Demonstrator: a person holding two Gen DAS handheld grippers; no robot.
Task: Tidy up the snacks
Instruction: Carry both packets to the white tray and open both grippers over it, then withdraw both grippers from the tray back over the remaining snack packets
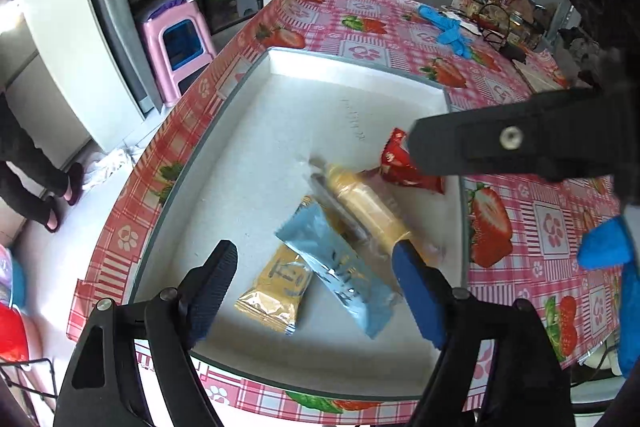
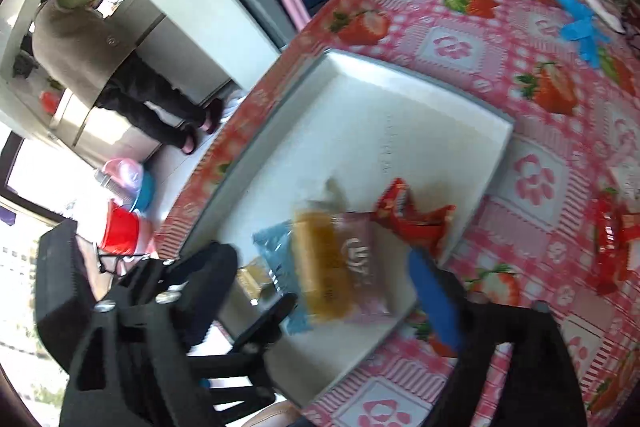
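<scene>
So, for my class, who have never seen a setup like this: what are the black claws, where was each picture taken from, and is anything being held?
No robot: a person carries a two-finger gripper in each hand, each with a fisheye camera looking along its fingers. One picture is from the left gripper, the other from the right gripper. Both are open and hold nothing. Beneath them a white tray sits on a strawberry tablecloth, holding a yellow packet, a blue packet, a clear-wrapped yellow snack and a red packet.

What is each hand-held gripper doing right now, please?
Left hand-held gripper: open, holding nothing, above the snacks in the tray.
Right hand-held gripper: open, holding nothing, over the same tray.
</scene>
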